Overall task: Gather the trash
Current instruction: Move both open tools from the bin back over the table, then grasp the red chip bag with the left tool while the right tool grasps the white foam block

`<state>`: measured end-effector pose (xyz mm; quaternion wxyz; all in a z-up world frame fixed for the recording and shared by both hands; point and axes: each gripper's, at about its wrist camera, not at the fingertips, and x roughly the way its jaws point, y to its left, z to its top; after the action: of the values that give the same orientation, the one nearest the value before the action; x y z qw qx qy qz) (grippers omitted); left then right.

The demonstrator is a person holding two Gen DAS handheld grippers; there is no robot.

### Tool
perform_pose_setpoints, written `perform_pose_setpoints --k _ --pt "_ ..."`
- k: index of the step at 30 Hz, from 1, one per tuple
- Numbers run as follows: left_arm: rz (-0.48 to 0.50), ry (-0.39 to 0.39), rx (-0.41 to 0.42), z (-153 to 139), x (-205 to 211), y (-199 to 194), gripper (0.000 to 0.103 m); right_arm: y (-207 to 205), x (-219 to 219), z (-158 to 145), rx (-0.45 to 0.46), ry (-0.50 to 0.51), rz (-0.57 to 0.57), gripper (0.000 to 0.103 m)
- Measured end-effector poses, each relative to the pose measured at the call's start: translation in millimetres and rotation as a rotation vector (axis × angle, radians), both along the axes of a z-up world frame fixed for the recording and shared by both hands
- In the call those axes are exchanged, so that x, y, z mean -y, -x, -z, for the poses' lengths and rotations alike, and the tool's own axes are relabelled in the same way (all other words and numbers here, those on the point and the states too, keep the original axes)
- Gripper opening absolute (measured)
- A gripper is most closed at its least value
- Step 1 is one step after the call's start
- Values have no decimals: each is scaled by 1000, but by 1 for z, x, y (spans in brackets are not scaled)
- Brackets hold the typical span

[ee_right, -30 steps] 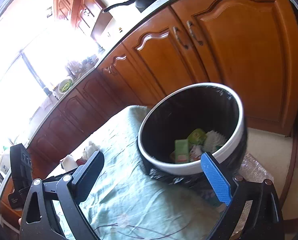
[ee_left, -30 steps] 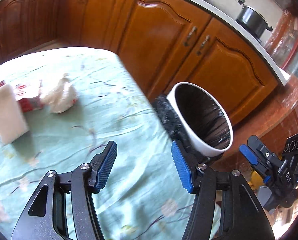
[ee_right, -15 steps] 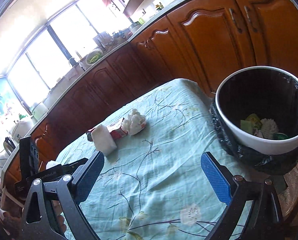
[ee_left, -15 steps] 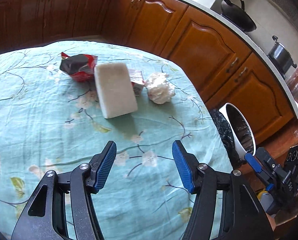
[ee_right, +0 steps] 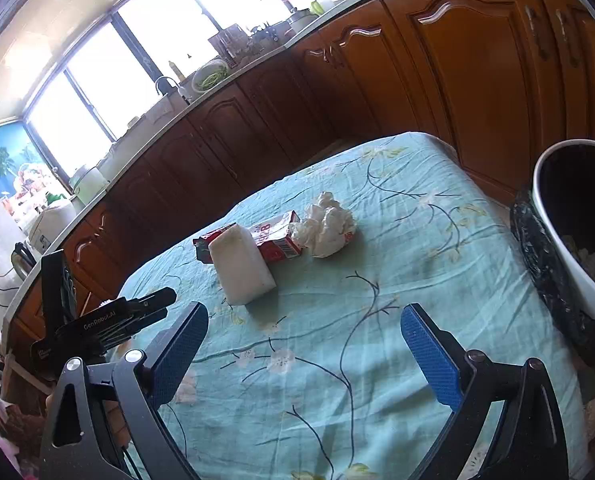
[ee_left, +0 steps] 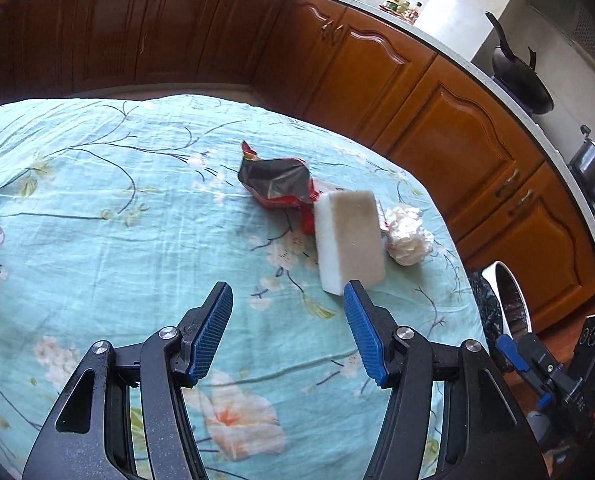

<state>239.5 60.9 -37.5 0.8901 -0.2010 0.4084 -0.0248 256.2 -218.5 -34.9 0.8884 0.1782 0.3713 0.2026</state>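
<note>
On the floral teal tablecloth [ee_left: 97, 240] lie a white foam block [ee_left: 347, 236], a red snack wrapper [ee_left: 275, 184], a small red carton [ee_right: 275, 236] and a crumpled white tissue [ee_left: 409, 236]. They also show in the right wrist view: block [ee_right: 239, 266], tissue [ee_right: 327, 226]. My left gripper [ee_left: 287, 330] is open and empty, just short of the block. My right gripper [ee_right: 303, 354] is open and empty, farther back over the cloth. The white bin with a black liner [ee_right: 569, 236] stands at the table's right edge, with some trash inside.
Wooden kitchen cabinets [ee_left: 449, 128] run behind the table, with a black pan [ee_left: 517, 80] and a pot [ee_left: 591, 168] on the counter. The bin's rim [ee_left: 509, 292] shows at the right of the left wrist view. The left gripper's body [ee_right: 97, 324] is at the right view's left.
Both grippers have swung left, away from the bin and toward the trash on the table. The block, wrapper and tissue now sit nearer the left gripper. Both stay open.
</note>
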Motion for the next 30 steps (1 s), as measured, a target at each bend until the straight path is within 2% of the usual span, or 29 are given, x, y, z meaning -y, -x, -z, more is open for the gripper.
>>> perform_pose_setpoints --k 6,9,12,21,23,24,25,26,28,30 --pt "-47 -1 -14 1 -26 -24 58 -22 -29 -4 24 43 -39 97" --pt "-58 -7 -27 3 -35 -41 58 -35 -34 -3 -5 12 -54 86" --pt "-63 -10 -38 6 -41 -60 58 -41 -51 -4 4 24 -102 84" --pt "3 -80 -69 15 -29 -108 58 -66 -105 22 -7 120 -250 82" --pt "17 -95 -78 20 -25 -115 56 -70 -112 27 -7 151 -265 78" --pt "22 -97 -82 23 -24 -118 51 -73 -116 30 -10 165 -271 76" --pt "29 -100 -87 25 -24 -120 39 -75 -117 32 -15 170 -276 69" --pt "38 -100 -95 28 -23 -123 32 -77 -119 34 -20 174 -281 60" --pt "50 -95 -105 31 -23 -125 11 -79 -120 38 -28 184 -284 50" --pt "58 -99 -102 33 -22 -124 5 -75 -118 37 -19 177 -279 44"
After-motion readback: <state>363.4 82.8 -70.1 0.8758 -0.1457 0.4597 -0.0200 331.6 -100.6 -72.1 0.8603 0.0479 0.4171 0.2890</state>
